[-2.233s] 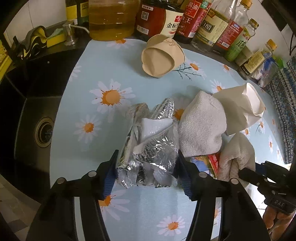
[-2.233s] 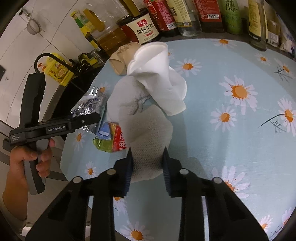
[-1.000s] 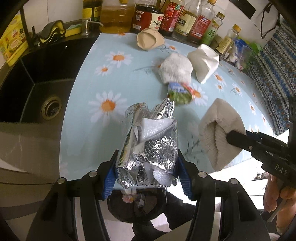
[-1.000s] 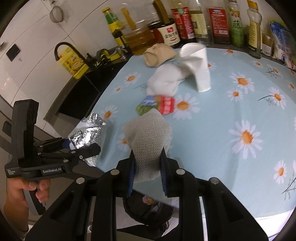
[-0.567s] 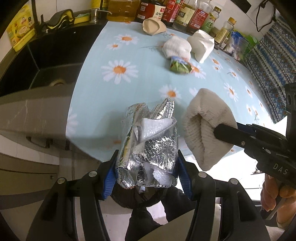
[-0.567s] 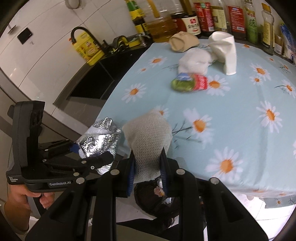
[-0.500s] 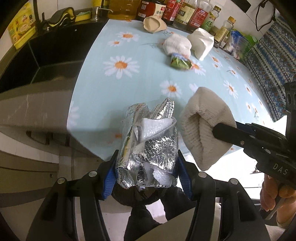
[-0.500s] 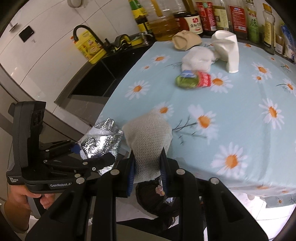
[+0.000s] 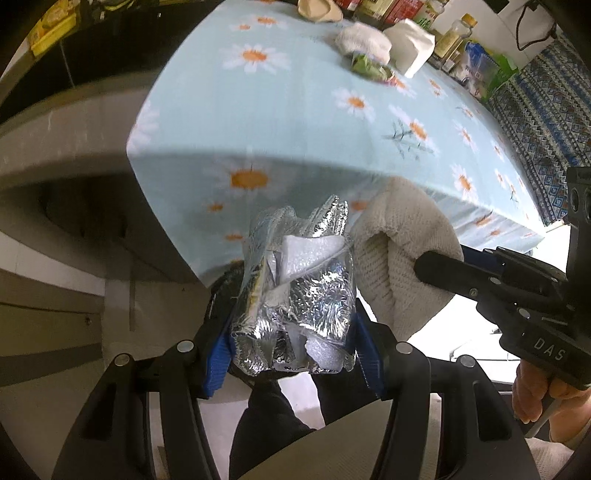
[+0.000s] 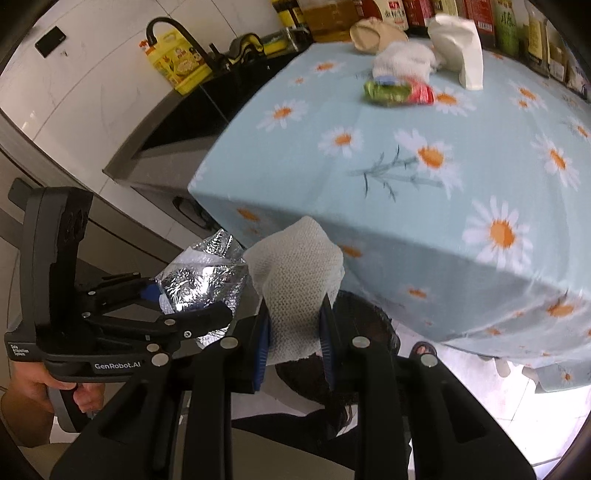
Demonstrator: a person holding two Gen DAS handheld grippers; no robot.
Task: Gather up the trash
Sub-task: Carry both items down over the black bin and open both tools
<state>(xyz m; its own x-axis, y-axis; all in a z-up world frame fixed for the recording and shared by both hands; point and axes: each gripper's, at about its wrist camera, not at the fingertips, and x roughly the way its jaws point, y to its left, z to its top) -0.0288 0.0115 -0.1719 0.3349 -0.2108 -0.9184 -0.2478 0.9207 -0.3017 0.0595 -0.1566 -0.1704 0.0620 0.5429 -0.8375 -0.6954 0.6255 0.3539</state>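
My left gripper (image 9: 291, 347) is shut on a crumpled silver foil wrapper (image 9: 295, 284), held below and in front of the table edge; the wrapper also shows in the right wrist view (image 10: 199, 277). My right gripper (image 10: 295, 332) is shut on a crumpled white paper towel (image 10: 295, 266), right beside the foil; the towel also shows in the left wrist view (image 9: 402, 240). A black trash bag (image 10: 365, 325) sits on the floor under both, mostly hidden. On the table remain a green-red snack packet (image 10: 395, 92), a white towel wad (image 10: 402, 61), a white paper cup (image 10: 461, 55) and a beige cup (image 10: 373, 33).
The table has a blue daisy cloth (image 10: 406, 155) that hangs over its edge. Bottles (image 10: 424, 11) line its far side. A dark sink (image 10: 207, 99) with a black tap lies to the left. A patterned cloth (image 9: 546, 107) hangs at right.
Both grippers have carried the foil and the paper towel off the table and down past its front edge, over the black bag. Both stay shut.
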